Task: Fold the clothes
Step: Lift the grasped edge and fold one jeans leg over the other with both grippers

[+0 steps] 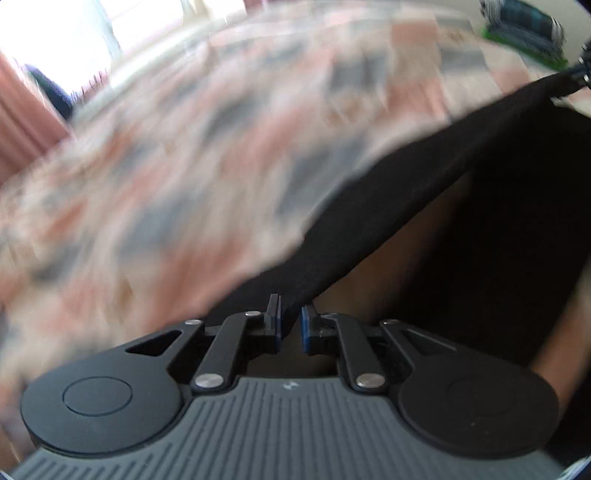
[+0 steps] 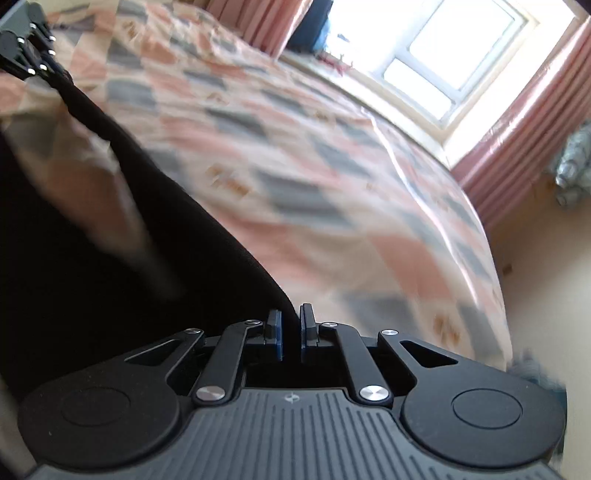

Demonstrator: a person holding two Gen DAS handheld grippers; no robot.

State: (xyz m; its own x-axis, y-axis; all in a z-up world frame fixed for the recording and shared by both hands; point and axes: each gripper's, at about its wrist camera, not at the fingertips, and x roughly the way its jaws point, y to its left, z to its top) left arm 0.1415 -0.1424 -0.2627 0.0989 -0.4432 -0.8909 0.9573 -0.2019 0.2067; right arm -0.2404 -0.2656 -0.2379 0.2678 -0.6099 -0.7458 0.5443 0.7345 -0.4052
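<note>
A black garment (image 1: 461,192) hangs stretched between my two grippers above the bed. My left gripper (image 1: 291,317) is shut on one end of its top edge. My right gripper (image 2: 290,325) is shut on the other end of the black garment (image 2: 110,236). In the left wrist view the right gripper (image 1: 581,70) shows at the far upper right, holding the cloth. In the right wrist view the left gripper (image 2: 26,51) shows at the upper left, holding the cloth. The cloth's lower part is hidden in shadow.
A bed with a pink, grey and cream checked cover (image 2: 314,155) fills both views below the garment. A bright window (image 2: 454,55) with pink curtains (image 2: 517,147) is beyond it. A green and dark folded stack (image 1: 528,33) lies at the bed's far edge. The left view is motion-blurred.
</note>
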